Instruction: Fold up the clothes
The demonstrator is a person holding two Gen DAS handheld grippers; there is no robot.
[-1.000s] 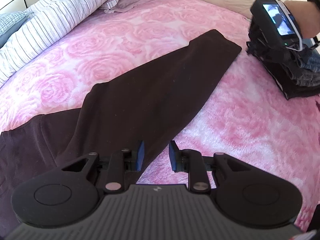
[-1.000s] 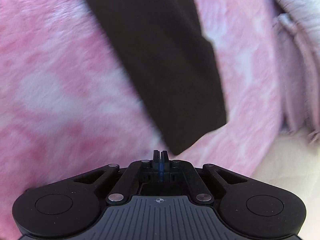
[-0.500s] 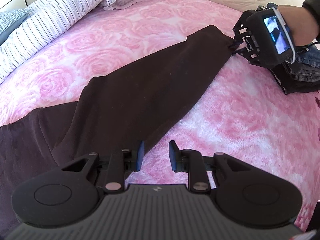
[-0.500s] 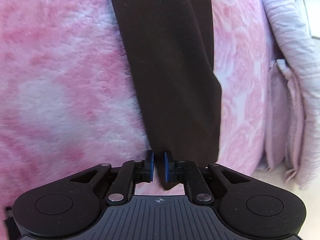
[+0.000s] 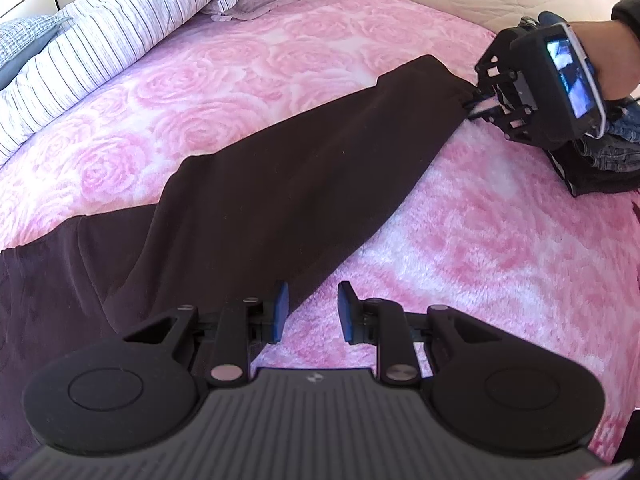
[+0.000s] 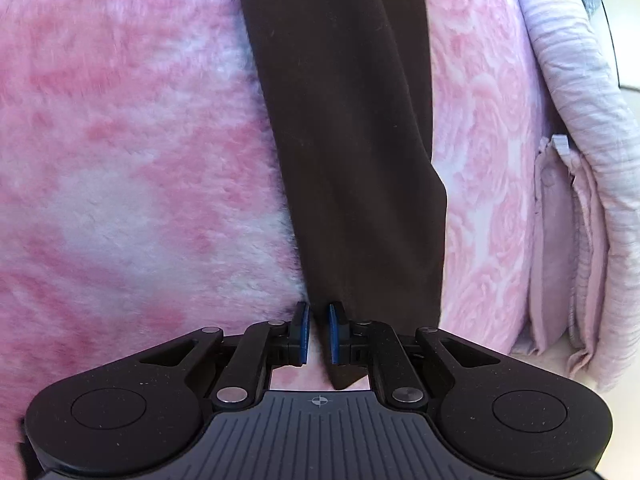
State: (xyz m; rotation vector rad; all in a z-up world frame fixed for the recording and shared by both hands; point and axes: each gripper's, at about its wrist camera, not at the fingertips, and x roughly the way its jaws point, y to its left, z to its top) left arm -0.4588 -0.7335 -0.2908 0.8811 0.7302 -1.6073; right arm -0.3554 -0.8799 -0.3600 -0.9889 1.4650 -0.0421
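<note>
A long dark brown garment (image 5: 280, 184) lies flat across the pink rose blanket (image 5: 480, 248), narrowing toward the far right. My left gripper (image 5: 310, 306) hovers open over its near edge; the left pad is above the cloth and nothing is between the pads. At the garment's far end sits my right gripper (image 5: 474, 106), held by a hand (image 5: 616, 64). In the right wrist view the garment (image 6: 352, 120) runs straight away from that gripper (image 6: 318, 328). Its jaws stand a narrow gap apart, with the corner of the hem reaching into the gap.
A pile of folded dark and denim clothes (image 5: 600, 160) sits on the bed at the right, just behind the right gripper. Striped and mauve pillows (image 5: 120, 40) line the far side of the bed, also seen as pillows (image 6: 580, 160) at right.
The right gripper came from over the clothes pile to the garment's far end. Its jaws went from fully shut to slightly parted around the hem corner. The left gripper stayed put.
</note>
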